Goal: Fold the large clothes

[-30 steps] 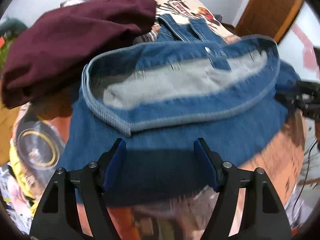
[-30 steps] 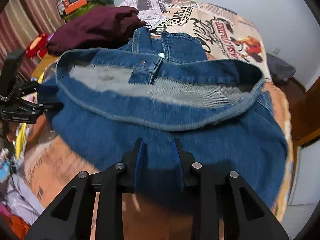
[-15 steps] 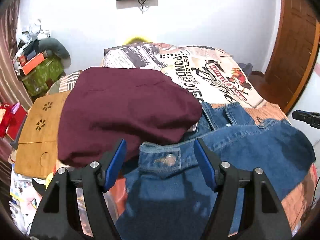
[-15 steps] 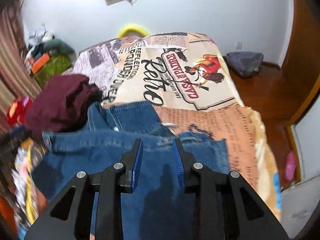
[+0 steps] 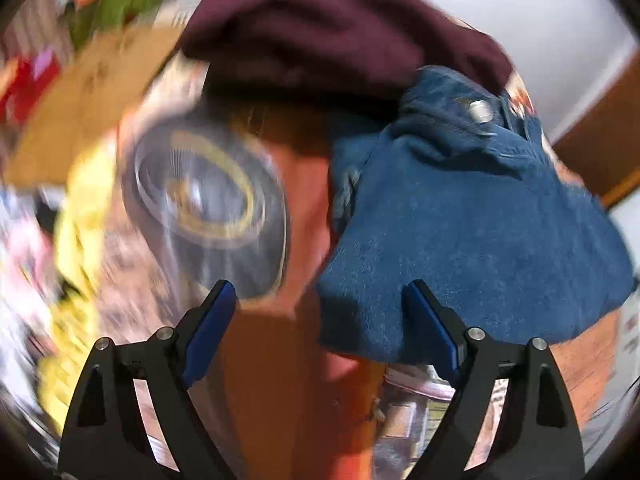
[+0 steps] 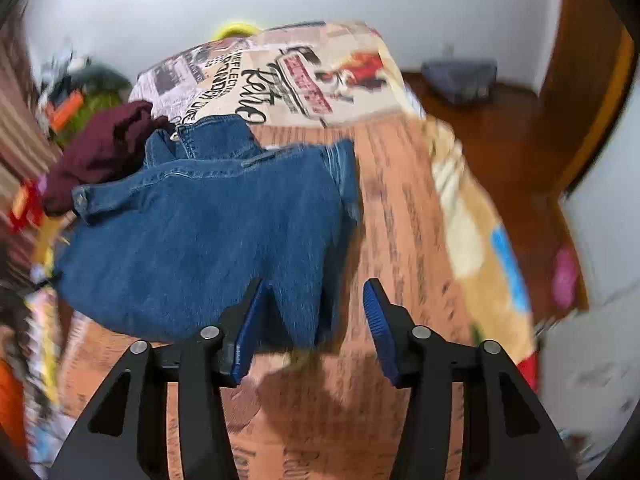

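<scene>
Blue jeans (image 6: 208, 224) lie folded over on a bed with a printed cover (image 6: 404, 208). In the left wrist view the jeans (image 5: 472, 220) fill the right side, their near edge reaching between the fingers. My left gripper (image 5: 318, 308) has its jaws opening wide, its pads not pressing the denim. My right gripper (image 6: 314, 308) has its jaws opening; the jeans' near right corner lies between them, loose from the pads. A dark maroon garment (image 5: 340, 24) sits bunched behind the jeans, also seen as the maroon garment (image 6: 100, 152) at the left.
A wooden board (image 5: 88, 92) and clutter lie left of the bed. The bed's right edge (image 6: 492, 240) drops to a wooden floor with a dark bag (image 6: 460, 76). A wooden door (image 6: 588, 60) stands at the right. The left wrist view is heavily blurred.
Both grippers let go of the jeans' fold and opened wider. The jeans now lie folded on the bed. Both cameras swung downward and rolled after tilting up half a second ago.
</scene>
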`<state>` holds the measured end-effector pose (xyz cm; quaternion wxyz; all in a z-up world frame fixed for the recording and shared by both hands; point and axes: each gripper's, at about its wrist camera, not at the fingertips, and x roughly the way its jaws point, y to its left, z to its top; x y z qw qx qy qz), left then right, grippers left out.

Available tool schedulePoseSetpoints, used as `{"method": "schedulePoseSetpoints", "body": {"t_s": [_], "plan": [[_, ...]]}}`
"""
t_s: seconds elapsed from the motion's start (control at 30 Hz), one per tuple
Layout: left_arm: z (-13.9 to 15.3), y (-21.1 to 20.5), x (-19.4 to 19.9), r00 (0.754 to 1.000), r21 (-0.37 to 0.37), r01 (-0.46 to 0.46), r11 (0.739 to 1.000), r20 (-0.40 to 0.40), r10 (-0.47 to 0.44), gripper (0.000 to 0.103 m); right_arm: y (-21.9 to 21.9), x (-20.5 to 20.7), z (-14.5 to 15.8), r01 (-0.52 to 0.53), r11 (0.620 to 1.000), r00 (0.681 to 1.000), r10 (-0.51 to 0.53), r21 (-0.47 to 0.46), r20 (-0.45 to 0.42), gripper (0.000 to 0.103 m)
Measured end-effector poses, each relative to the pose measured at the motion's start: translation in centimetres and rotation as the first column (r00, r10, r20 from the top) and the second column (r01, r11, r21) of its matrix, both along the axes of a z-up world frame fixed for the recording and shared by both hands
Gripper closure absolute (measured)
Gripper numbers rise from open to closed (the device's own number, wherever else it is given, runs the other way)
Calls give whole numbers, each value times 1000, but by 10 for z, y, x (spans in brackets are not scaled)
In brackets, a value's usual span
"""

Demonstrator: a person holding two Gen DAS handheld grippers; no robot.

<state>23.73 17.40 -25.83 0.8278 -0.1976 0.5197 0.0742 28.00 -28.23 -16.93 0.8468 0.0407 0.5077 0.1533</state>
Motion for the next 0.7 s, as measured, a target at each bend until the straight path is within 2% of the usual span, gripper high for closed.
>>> {"method": "schedulePoseSetpoints", "body": {"t_s": [0.07, 0.13, 0.2, 0.3, 0.37, 0.4, 0.43, 0.47, 0.57, 0.63, 0.7], "plan": [[-12, 7, -1, 1000, -132, -28, 991, -8, 27, 16, -9, 0, -6, 39, 995, 998, -35, 88, -43, 52], [-20, 8, 4, 999, -251, -36, 967, -2, 37, 16, -14, 7, -12, 86, 979, 992, -67, 185, -105, 52], [-23, 2, 10, 1000, -300, -15, 954, 11, 20, 16, -11, 12, -20, 111, 965, 986, -76, 238, -149, 52], [-26, -17, 23, 1000, -288, 6, 958, 16, -2, 16, -3, 19, -29, 110, 958, 985, -69, 263, -158, 52], [-27, -22, 28, 1000, -277, -7, 961, 16, 12, 17, -4, 22, -35, 126, 939, 981, -69, 321, -183, 52], [-26, -22, 30, 999, -271, -22, 962, 23, 30, 21, -6, 24, -39, 136, 922, 978, -66, 362, -199, 52], [-22, -22, 32, 999, -250, -36, 967, 29, 45, 33, -7, 24, -40, 141, 915, 977, -67, 379, -203, 53], [-17, -23, 31, 998, -216, -47, 975, 36, 56, 44, -8, 23, -39, 140, 913, 979, -68, 384, -194, 65], [7, -33, 27, 996, -105, -21, 994, 87, 31, 62, -2, 15, -26, 83, 942, 993, -50, 325, -111, 78], [23, -39, 23, 993, -61, -2, 998, 115, 9, 68, 6, 9, -14, 41, 963, 998, -26, 268, -58, 80], [43, -42, 18, 988, -48, 16, 999, 156, -8, 74, 12, 1, -1, -15, 969, 1000, 21, 245, -20, 81]]}}
